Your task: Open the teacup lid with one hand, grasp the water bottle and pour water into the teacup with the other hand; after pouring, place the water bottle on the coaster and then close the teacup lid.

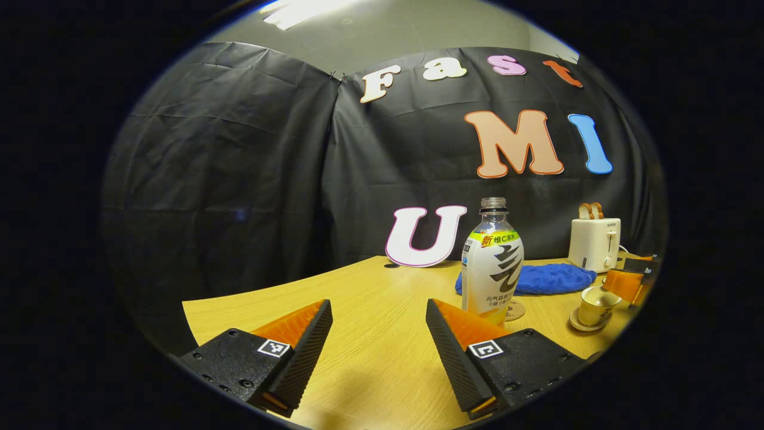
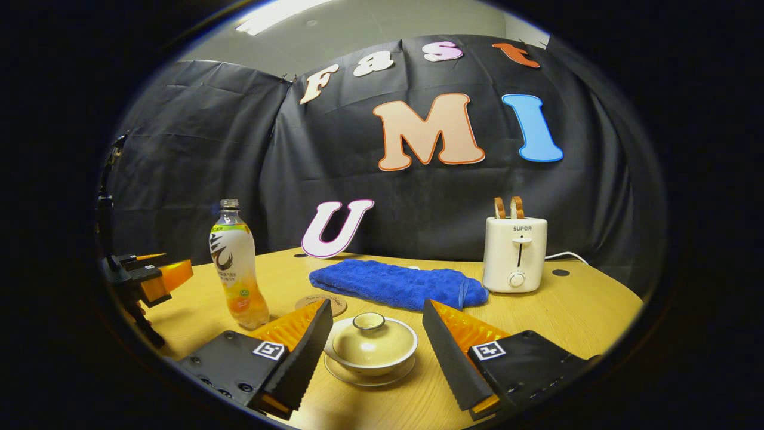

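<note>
Both claws gaped empty; the right claw (image 2: 377, 334) straddled the lidded cream ceramic teacup (image 2: 370, 343). Misjudged, it might've nudged that cup's saucer.

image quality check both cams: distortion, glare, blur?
Left gripper view: strong fisheye bend in the table edge, ceiling light blown out, bottle sharp. Right gripper view: same bend, teacup and toaster crisp, soft shadows, no motion blur.

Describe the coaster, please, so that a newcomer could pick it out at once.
Start at the white toaster on the wooden table and follow the blue towel to its left end. The coaster lies just before it, beside the water bottle: a flat, round, tan disc.
</note>
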The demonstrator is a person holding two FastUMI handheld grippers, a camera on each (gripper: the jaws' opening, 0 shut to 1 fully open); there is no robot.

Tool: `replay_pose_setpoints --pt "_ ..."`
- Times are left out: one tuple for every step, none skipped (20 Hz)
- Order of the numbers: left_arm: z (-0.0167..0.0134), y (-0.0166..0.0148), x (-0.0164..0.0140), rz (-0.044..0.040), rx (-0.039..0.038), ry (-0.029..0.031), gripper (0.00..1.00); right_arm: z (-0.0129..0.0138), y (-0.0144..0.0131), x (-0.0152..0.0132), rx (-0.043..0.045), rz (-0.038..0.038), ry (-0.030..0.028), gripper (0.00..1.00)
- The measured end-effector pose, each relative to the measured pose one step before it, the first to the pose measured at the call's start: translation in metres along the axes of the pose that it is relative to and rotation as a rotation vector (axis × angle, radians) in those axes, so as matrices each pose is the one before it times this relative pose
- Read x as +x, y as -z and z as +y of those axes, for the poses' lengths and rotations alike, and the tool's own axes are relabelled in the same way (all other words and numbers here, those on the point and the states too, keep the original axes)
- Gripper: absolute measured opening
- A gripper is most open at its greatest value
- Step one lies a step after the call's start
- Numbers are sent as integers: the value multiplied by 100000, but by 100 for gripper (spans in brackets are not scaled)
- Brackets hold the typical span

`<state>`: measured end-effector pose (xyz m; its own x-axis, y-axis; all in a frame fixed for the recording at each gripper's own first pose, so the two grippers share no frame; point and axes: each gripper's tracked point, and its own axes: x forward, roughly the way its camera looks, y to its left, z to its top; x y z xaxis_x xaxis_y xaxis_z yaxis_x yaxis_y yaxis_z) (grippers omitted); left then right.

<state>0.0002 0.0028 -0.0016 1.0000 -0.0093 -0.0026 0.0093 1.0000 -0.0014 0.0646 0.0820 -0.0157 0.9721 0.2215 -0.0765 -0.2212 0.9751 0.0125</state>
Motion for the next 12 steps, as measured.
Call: replay_pose_setpoints --pt "-11 9 105 -96 -60 64 92 159 153 174 -154 1058 -623 97" --pt "-72 40 -39 89 6 116 92 32 270 536 181 1000 -13 94" --pt "-9 -75 6 71 -38 159 92 60 50 3 87 951 437 84" --pt "-7 93 5 -21 -29 89 92 -75 198 340 61 1276 226 75" --pt "-29 -24 26 13 -8 74 92 94 196 413 -185 1461 -188 72" --pt "42 -22 -15 54 14 80 92 115 303 -11 -366 1736 -354 70" --pt "-22 -8 48 -45 -22 33 93 157 288 92 -413 1737 -549 67" --pt "1 -28 -34 25 30 12 92 102 320 65 -339 1820 -510 65" --pt "15 14 -56 19 -1 39 92 97 83 31 -76 1003 -479 64" --pt "-21 -12 7 -1 -15 45 92 12 -40 259 -45 246 -349 59" --pt "-15 12 3 15 8 29 92 16 -80 175 -244 181 -462 55" --pt "-27 -10 9 26 -3 70 92 154 -159 147 -179 -932 -649 51"
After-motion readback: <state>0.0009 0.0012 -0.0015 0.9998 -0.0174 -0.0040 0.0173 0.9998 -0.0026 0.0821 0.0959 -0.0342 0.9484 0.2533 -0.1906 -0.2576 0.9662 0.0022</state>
